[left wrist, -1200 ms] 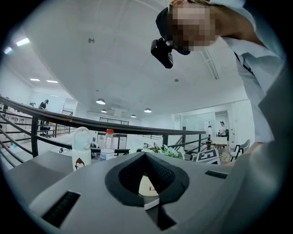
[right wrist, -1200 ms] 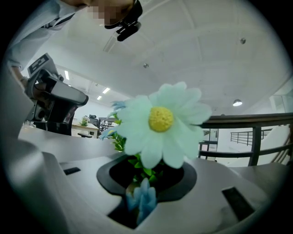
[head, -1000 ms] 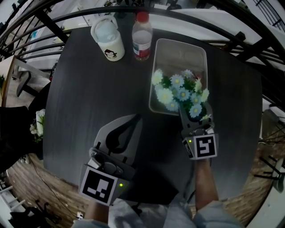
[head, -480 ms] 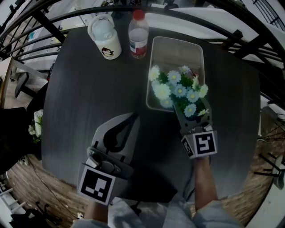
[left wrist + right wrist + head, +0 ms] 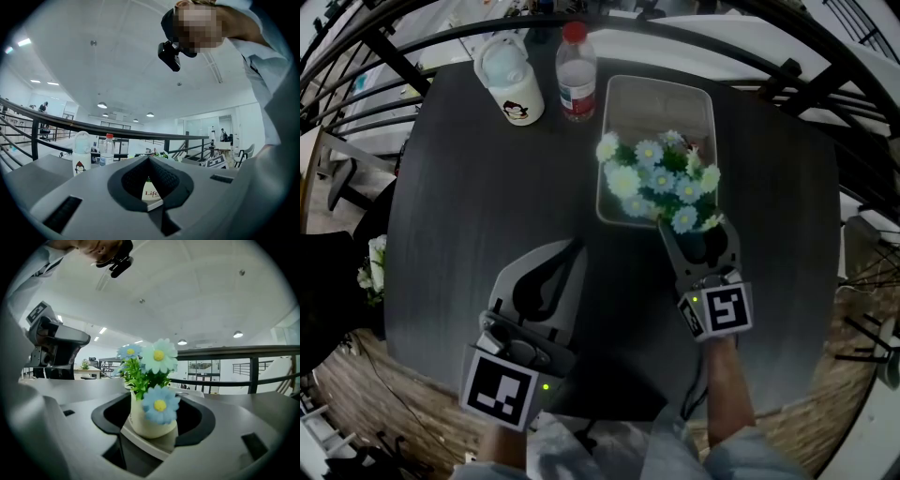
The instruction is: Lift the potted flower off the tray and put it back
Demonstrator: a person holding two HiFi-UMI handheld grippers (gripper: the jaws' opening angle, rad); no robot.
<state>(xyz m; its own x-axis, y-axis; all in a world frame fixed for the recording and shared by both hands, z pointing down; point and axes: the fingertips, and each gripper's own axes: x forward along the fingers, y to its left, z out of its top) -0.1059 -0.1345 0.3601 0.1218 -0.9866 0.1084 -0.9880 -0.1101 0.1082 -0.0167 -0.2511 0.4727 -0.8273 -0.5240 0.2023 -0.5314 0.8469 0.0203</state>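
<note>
Since the head view looks almost straight down, it's easy to see the potted flower with pale blue and white daisies [image 5: 661, 178] standing at the near end of the pale rectangular tray [image 5: 709, 103], with the right gripper [image 5: 696, 228] straddling it. The white penguin-print cup [image 5: 508, 82] and the clear red-capped bottle [image 5: 577, 70] sit just off the tray's far left corner, out of the way. The left gripper [image 5: 577, 248] lies on the round dark table [image 5: 487, 187] well off the tray's near left. Left gripper view: jaws pressed together, nothing held. Right gripper view: jaws have just been opening and now stand clear of the cream pot between them, just behind the tray's near rim. My worry is that if it backs out crooked, a jaw clips the pot or snags a petal and tips it over that rim. Nothing else blocks the way, imo.
</note>
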